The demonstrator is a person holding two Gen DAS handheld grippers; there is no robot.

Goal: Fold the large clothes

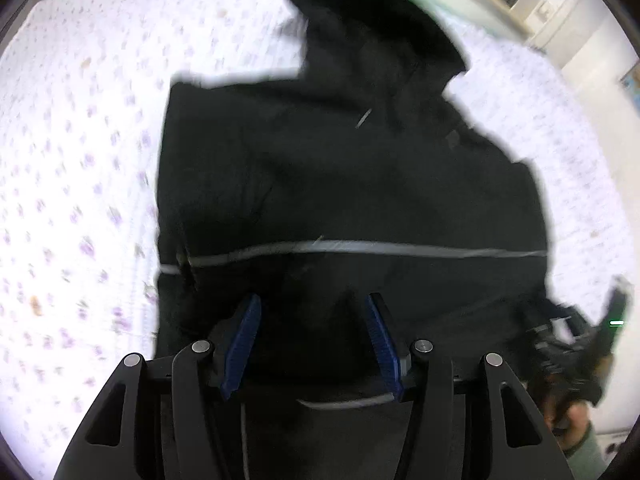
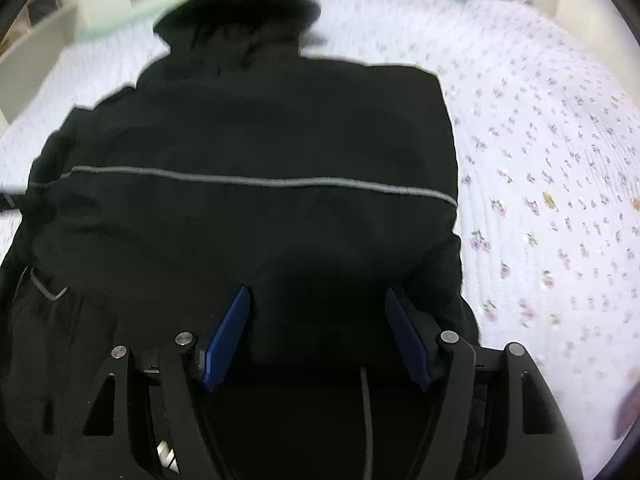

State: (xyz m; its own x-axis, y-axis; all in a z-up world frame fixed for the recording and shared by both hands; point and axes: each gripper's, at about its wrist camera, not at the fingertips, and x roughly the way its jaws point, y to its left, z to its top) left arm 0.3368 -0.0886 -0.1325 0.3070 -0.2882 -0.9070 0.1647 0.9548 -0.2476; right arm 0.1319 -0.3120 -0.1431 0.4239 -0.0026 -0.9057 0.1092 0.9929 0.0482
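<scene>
Below grey stripe (image 1: 360, 250) on black jacket (image 1: 340, 168), my left gripper (image 1: 314, 340) and right gripper (image 2: 318, 330) hover open, gripping nothing. I judge: pinch hem evenly, both sides.

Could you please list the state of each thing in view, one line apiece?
black jacket: lying on the bed, sides folded in, grey stripe across, hood at the far end.
left tongs: open over the jacket's near end, gripping nothing.
right tongs: open over the jacket, gripping nothing.
floral bedsheet: spread under the jacket.
</scene>
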